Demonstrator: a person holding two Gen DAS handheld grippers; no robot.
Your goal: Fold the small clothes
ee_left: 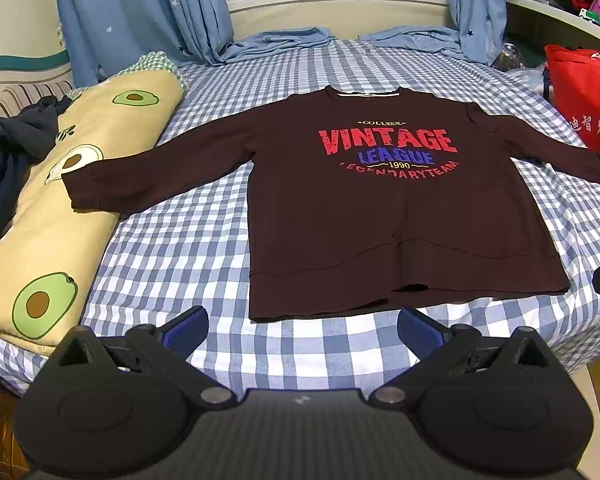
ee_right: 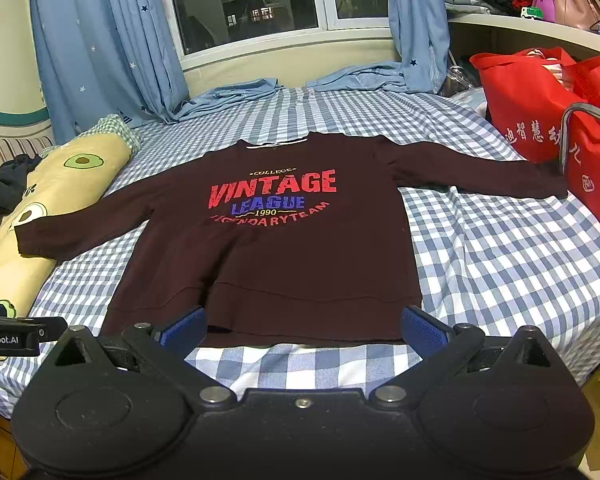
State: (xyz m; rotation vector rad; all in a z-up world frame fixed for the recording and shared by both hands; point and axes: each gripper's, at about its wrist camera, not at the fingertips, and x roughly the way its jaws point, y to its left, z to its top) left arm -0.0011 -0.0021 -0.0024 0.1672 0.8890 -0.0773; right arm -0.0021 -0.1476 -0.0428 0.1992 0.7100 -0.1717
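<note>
The sweatshirt (ee_left: 380, 208) lies flat on the bed (ee_left: 180, 248), hem nearest — just beyond both wide-open claws: left claw (ee_left: 302, 326), right claw (ee_right: 303, 326) — collar far.

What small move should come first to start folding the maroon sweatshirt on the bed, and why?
Probably reach the left gripper to the left sleeve cuff and fold it inward. The sweatshirt lies flat, print up, sleeves spread; that cuff rests on the avocado pillow, and both grippers are open and empty.
</note>
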